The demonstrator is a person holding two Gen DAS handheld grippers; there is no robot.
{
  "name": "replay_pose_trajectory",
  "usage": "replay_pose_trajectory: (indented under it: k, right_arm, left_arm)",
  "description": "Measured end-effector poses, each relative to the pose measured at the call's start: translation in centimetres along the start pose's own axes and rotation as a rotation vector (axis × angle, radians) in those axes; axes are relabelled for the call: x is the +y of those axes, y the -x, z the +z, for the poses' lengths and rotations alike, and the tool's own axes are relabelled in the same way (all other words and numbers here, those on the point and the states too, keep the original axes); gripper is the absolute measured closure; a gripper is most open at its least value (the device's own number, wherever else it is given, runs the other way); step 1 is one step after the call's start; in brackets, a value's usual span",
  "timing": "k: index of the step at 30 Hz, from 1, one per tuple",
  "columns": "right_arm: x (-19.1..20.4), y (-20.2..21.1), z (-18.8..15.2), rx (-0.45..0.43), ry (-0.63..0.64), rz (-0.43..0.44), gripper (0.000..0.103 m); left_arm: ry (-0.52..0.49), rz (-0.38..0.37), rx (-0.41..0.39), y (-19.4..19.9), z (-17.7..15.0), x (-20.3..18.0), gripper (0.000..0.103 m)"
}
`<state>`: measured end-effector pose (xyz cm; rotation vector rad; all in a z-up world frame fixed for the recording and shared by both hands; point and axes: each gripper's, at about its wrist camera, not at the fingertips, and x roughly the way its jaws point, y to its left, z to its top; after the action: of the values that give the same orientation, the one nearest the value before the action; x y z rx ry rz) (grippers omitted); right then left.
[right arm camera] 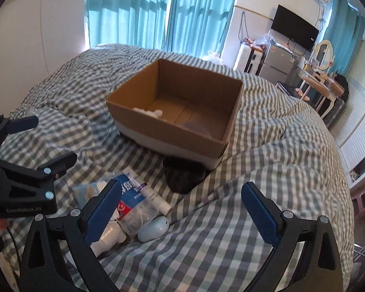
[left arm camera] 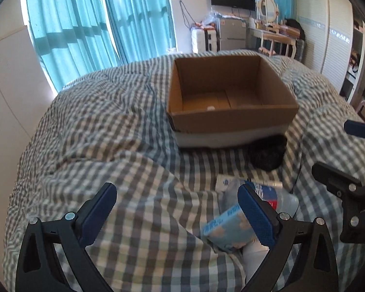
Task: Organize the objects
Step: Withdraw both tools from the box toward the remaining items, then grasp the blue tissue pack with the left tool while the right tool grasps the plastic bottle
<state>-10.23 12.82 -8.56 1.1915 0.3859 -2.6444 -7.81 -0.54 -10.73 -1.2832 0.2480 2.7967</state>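
Beyond both sets of jaws sits the open brown cardboard box on the grey-and-white checked quilt. Our left gripper and right gripper both stand wide apart, holding nothing. We judge this the reach toward the pile. Just by the left gripper's right jaw lies a light-blue tissue packet; by the right gripper's left jaw lie a clear plastic bottle and a pale oval object. Next we must centre one item between the jaws. A black bundle against the box is unreadable.
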Motion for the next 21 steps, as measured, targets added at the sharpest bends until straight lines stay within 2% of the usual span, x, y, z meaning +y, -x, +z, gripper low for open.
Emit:
replay_pose_trajectory:
  k: [7,15,21]
  right_arm:
    - [0.0,-1.8,-1.7,0.045,-0.009,-0.009,0.004]
    - [-0.7,-2.9,-2.0,0.066,-0.043,-0.007,0.004]
    - [-1.5,-3.4,-2.2,0.083,-0.083,0.001,0.004]
  left_arm:
    - [-0.042,-0.079,0.075,-1.9,-2.9,-1.6,0.001]
    - [-0.096,-0.201,0.124,-3.2,-3.2,-3.3,0.001]
    - [-0.145,-0.262,0.208,-5.4,-3.4,-5.0,0.001]
